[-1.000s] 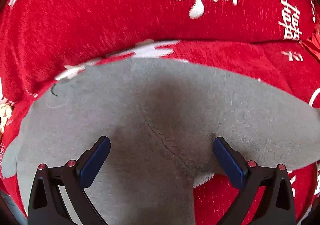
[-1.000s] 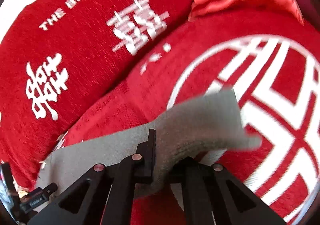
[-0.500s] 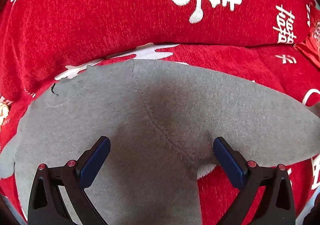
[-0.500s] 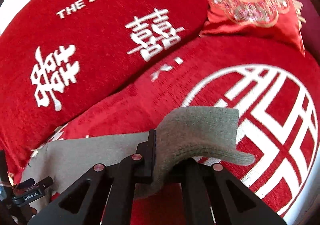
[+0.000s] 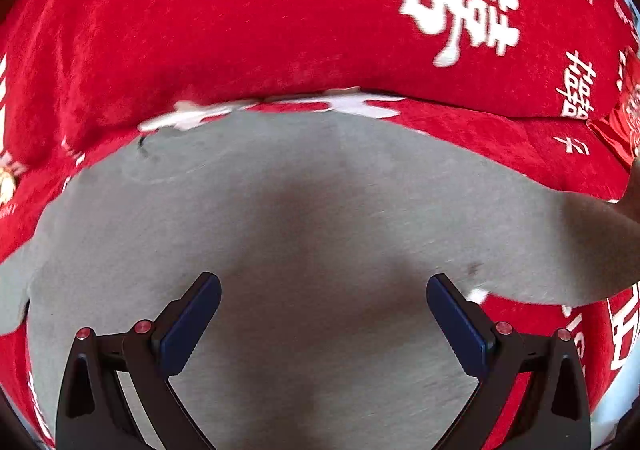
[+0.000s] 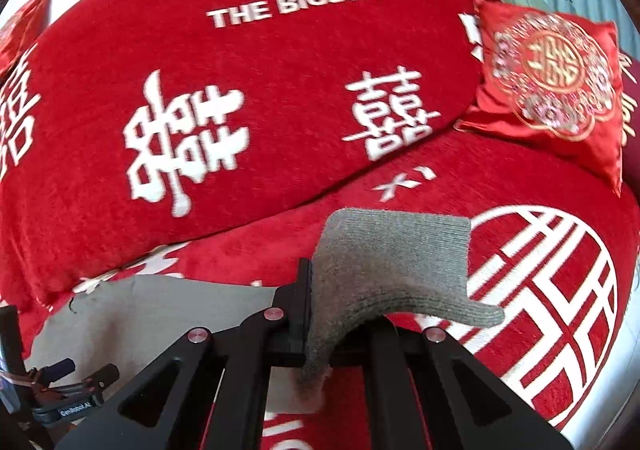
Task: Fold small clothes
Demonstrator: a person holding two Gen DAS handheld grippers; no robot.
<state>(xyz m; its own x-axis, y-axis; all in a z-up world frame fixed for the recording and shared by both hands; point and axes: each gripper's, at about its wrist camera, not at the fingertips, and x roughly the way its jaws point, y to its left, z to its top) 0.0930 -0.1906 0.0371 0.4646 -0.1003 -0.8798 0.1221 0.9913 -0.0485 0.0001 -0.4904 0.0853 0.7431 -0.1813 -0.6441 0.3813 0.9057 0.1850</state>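
A grey knit garment (image 5: 304,218) lies spread on a red blanket with white characters. My left gripper (image 5: 323,314) hovers over its middle, open, with nothing between its blue pads (image 5: 188,324). My right gripper (image 6: 316,314) is shut on the ribbed cuff end of the grey garment (image 6: 384,266), holding it lifted above the blanket; the cuff flops over the fingers to the right. The garment's flat part (image 6: 160,310) shows at lower left in the right wrist view, with the other gripper's body (image 6: 68,402) beside it.
A large red pillow (image 6: 260,90) printed "THE BIGDAY" rises behind the garment. A small red embroidered cushion (image 6: 552,62) sits at the back right. The red blanket's big white circle emblem (image 6: 560,290) lies to the right of the lifted cuff.
My right gripper has risen and rolled with the grey cuff, lifting it higher off the blanket. My left gripper has slid sideways over the garment; its jaws stay open.
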